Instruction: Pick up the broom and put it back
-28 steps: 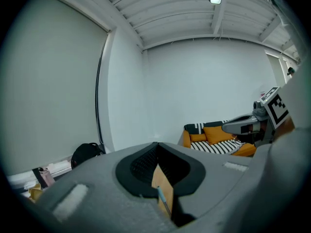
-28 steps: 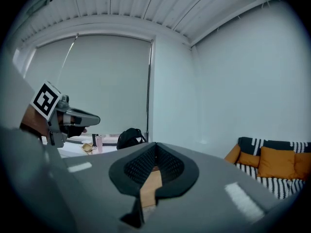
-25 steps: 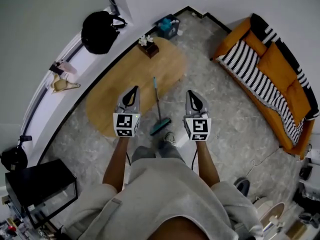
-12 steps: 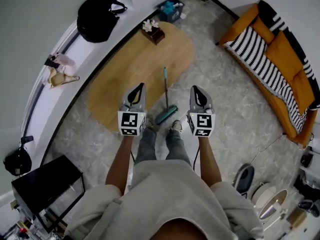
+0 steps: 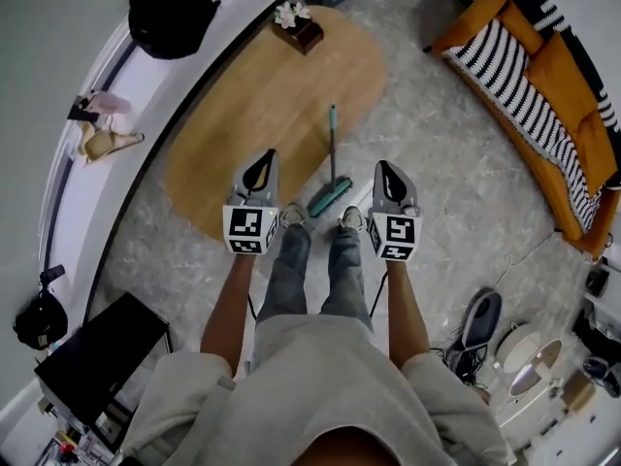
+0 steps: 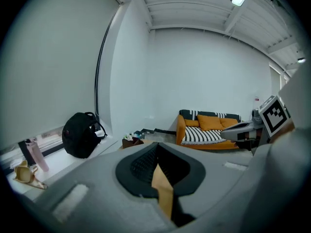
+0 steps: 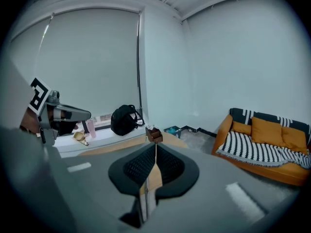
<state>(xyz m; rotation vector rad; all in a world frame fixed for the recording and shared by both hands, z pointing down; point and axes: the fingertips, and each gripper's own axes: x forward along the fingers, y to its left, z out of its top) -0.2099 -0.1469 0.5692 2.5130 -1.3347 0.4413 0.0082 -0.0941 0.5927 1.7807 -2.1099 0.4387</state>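
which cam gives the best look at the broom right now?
Head view. The broom shows full length there, teal handle down to brush head, just ahead of the person's shoes. The left and right gripper views show none of it: each gripper's own body fills the lower frame, with only walls, sofa and backpack beyond.

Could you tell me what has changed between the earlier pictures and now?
The person stepped up to the broom, and the left gripper and right gripper came down on either side of its head. Nothing was grasped. Both grippers stay shut and empty; the broom still lies on the floor.
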